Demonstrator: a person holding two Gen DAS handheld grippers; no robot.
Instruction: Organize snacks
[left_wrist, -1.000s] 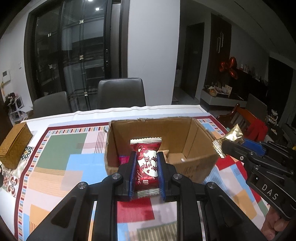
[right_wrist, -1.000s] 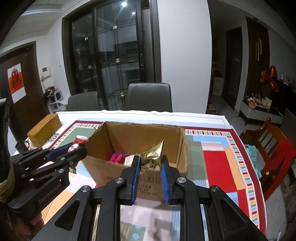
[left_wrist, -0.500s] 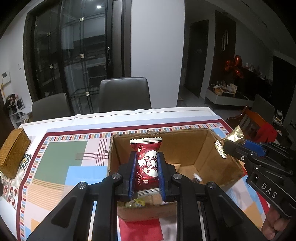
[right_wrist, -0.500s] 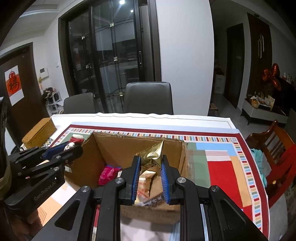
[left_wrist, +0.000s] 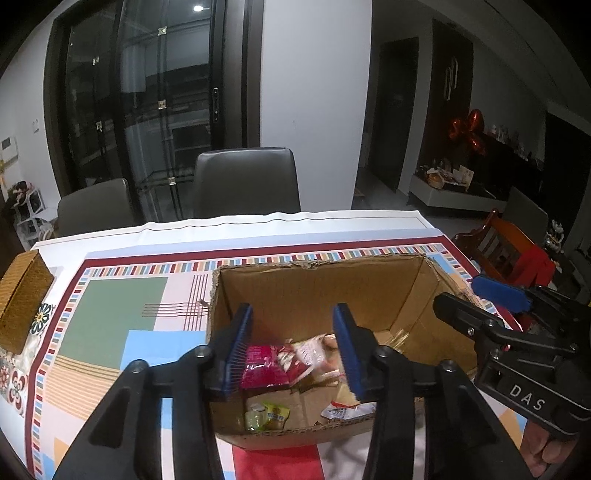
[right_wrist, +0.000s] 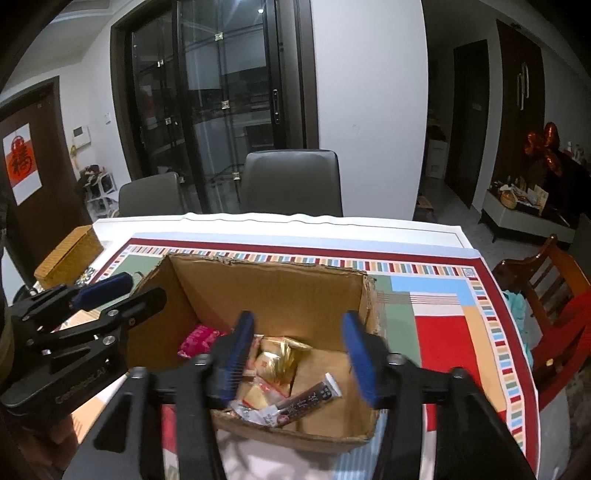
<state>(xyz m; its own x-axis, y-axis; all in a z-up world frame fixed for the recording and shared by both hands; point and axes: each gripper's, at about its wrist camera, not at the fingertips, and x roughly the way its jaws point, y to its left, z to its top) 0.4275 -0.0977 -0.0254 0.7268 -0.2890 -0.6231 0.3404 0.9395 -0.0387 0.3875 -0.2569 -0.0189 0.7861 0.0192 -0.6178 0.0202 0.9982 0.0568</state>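
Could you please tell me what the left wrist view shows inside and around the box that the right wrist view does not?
Only the left wrist view shows a green snack packet at the box's near wall and a red heart-printed packet.

Only the right wrist view shows a dark brown snack bar, a gold foil packet and a red paper sign on the door.

Both show the cardboard box, a pink packet, the woven box and both grippers, left gripper and right gripper, open above the box.

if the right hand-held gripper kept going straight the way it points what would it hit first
Probably the gold foil snack lying among the packets in the cardboard box. The right hand-held gripper is open and tilted down into the box, with nothing between its fingers. Depth is hard to judge.
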